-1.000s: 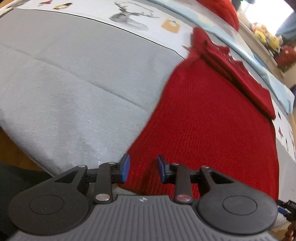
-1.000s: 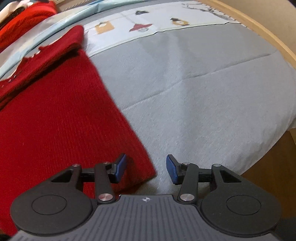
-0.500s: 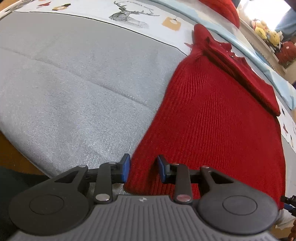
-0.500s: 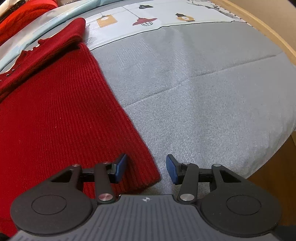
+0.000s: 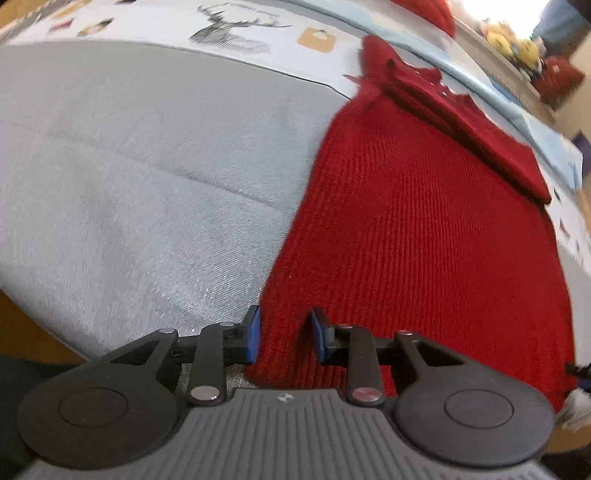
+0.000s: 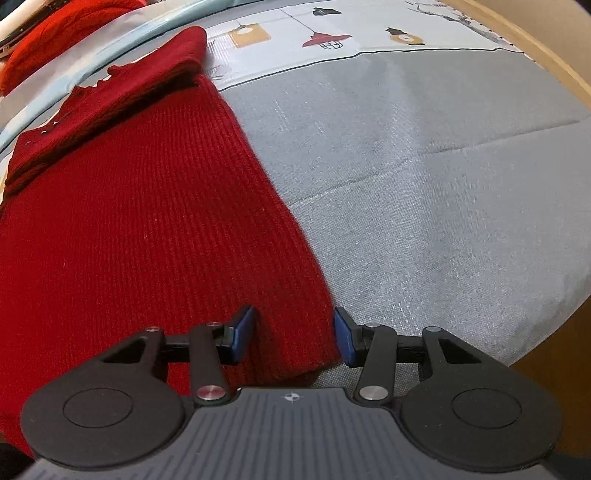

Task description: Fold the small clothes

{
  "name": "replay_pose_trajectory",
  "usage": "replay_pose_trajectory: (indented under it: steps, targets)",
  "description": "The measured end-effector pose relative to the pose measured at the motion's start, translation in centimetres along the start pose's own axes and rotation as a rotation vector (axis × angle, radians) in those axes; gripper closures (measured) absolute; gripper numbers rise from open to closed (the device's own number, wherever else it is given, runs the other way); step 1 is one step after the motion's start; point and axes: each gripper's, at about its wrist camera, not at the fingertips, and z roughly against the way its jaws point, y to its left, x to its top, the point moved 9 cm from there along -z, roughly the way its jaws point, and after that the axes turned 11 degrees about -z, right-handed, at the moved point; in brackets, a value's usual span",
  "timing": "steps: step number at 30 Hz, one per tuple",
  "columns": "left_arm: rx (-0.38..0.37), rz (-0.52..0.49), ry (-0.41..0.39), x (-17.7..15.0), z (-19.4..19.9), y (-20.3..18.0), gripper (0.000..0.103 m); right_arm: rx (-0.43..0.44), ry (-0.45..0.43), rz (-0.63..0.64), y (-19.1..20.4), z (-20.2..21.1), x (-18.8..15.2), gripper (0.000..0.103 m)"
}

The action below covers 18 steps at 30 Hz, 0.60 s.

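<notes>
A red knitted sweater [image 5: 424, 229] lies flat on a grey mat [image 5: 129, 166], its sleeves folded across the far end. It also shows in the right wrist view [image 6: 140, 221]. My left gripper [image 5: 284, 336] is open, its jaws astride the sweater's near left hem corner. My right gripper [image 6: 293, 334] is open, its jaws astride the near right hem corner. The blue pads stand apart from the cloth on both.
The grey mat [image 6: 424, 184] has a patterned white border [image 5: 240, 33] at the far side. Another red garment [image 6: 55, 48] lies beyond the sweater. The wooden table edge [image 6: 546, 55] runs at the right. Toys [image 5: 517, 37] sit at the far right.
Both grippers have moved forward, so each hem corner now lies between the open jaws. The sweater itself has not moved.
</notes>
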Motion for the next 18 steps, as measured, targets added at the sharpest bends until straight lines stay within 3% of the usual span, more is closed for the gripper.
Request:
replay_pose_trajectory:
  steps: [1, 3, 7, 12, 16, 18]
  targets:
    - [0.005, 0.001, -0.006, 0.0, 0.1, 0.0, 0.088, 0.001, 0.0, 0.002, 0.1, 0.0, -0.1, 0.059]
    - [0.004, -0.004, -0.028, 0.2, 0.5, 0.0, 0.094, 0.017, 0.0, 0.003, 0.3, 0.1, -0.1, 0.081]
    - [-0.007, -0.04, -0.064, 0.7, 1.5, -0.9, 0.095, 0.048, -0.023, -0.017, 0.3, 0.7, 0.2, 0.083]
    - [-0.026, -0.008, -0.018, 0.4, 0.5, -0.9, 0.088, 0.02, -0.009, 0.015, 0.6, -0.1, -0.1, 0.073]
    - [-0.011, -0.006, 0.007, 0.1, 0.0, -0.5, 0.084, 0.016, -0.01, 0.038, 1.0, -0.1, -0.2, 0.073]
    - [-0.008, -0.007, 0.002, 0.2, 0.1, -0.5, 0.091, 0.027, -0.01, 0.022, 0.8, 0.0, -0.2, 0.081]
